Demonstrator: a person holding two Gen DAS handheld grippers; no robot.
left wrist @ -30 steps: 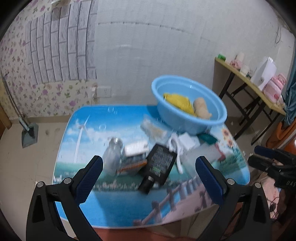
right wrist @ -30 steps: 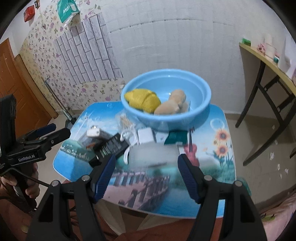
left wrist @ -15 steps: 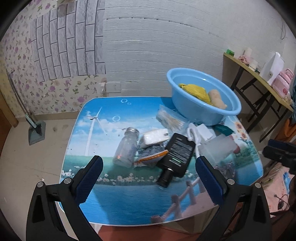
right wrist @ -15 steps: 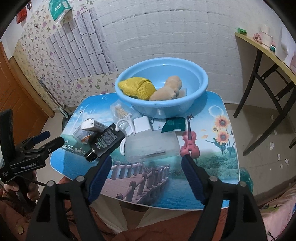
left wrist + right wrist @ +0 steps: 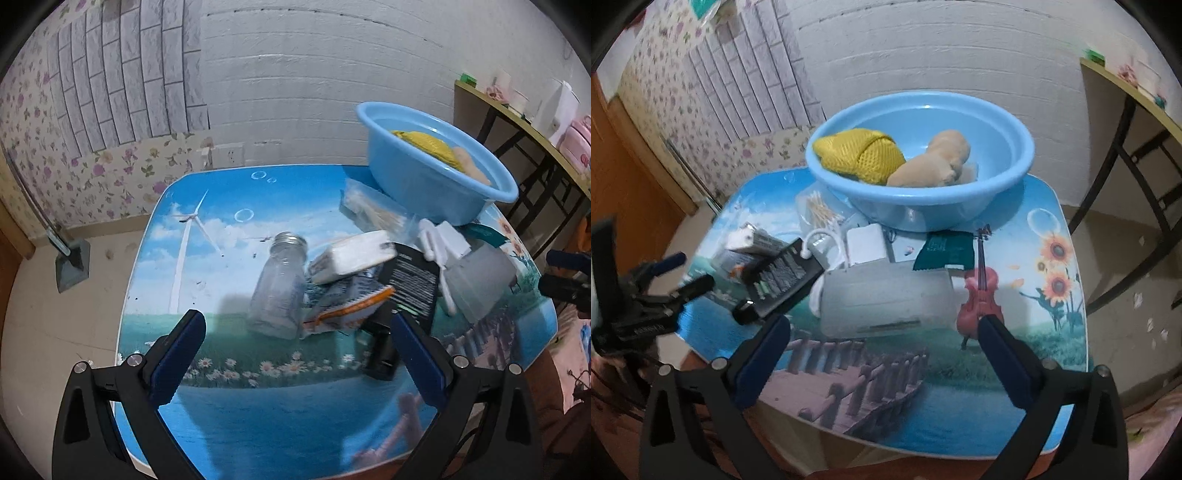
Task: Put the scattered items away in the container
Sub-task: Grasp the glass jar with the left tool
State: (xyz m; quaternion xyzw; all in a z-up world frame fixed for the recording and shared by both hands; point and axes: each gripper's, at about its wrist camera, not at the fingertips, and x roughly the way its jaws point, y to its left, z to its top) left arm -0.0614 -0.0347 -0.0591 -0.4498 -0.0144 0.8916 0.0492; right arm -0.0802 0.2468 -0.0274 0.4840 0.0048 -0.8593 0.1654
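Right gripper (image 5: 882,332) opening over frosted plastic box (image 5: 886,297).
Jaws have widened and dropped, nothing between them yet; left gripper (image 5: 297,341), released, nears glass jar (image 5: 279,286).

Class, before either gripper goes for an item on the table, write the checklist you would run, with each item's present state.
1. Right gripper empty: ok, jaws opening with nothing between them.
2. Left gripper wide enough for the glass jar: ok, open and empty.
3. Frosted plastic box lies ahead of the right gripper: ok.
4. Blue basin has room: ok, only a yellow mesh pouch and a tan soft toy inside.
5. Box free of neighbours: not ok, a white cable and a green packet crowd it.
6. Box's weight: cannot tell.
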